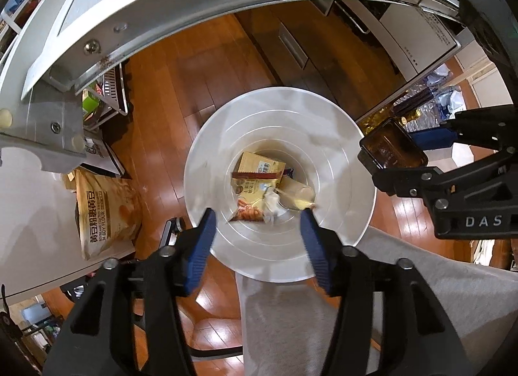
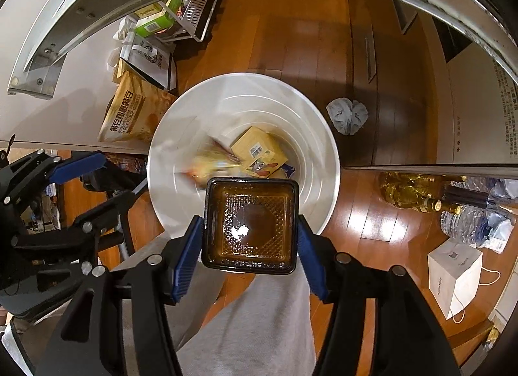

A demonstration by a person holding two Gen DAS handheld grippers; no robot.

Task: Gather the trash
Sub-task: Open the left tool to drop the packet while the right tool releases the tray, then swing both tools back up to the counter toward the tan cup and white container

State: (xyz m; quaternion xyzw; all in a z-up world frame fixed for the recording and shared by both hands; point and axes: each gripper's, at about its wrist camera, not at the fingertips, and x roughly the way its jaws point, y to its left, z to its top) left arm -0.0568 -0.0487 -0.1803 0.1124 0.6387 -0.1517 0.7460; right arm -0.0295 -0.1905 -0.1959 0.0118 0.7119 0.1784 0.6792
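A white round trash bin [image 1: 340,155] stands on the wooden floor below both grippers; it also shows in the right wrist view [image 2: 323,136]. Inside lie a tan carton [image 1: 259,164], a snack wrapper [image 1: 249,201] and a clear plastic piece [image 1: 296,196]. My left gripper [image 1: 259,230] is open and empty right above the bin. My right gripper [image 2: 249,233] is shut on a brown square plastic tray [image 2: 249,223], held over the bin's near rim. The tray also shows in the left wrist view [image 1: 391,146]. A blurred wrapper [image 2: 210,162] is in the bin.
A crumpled grey paper ball [image 2: 347,115] lies on the floor right of the bin. A soy-flour bag [image 1: 106,214] leans at the left. Bottles [image 2: 421,194] and a white paper bag [image 2: 453,275] sit at the right. A metal table frame [image 1: 162,3] arcs overhead. The person's grey-trousered leg [image 2: 252,317] is below.
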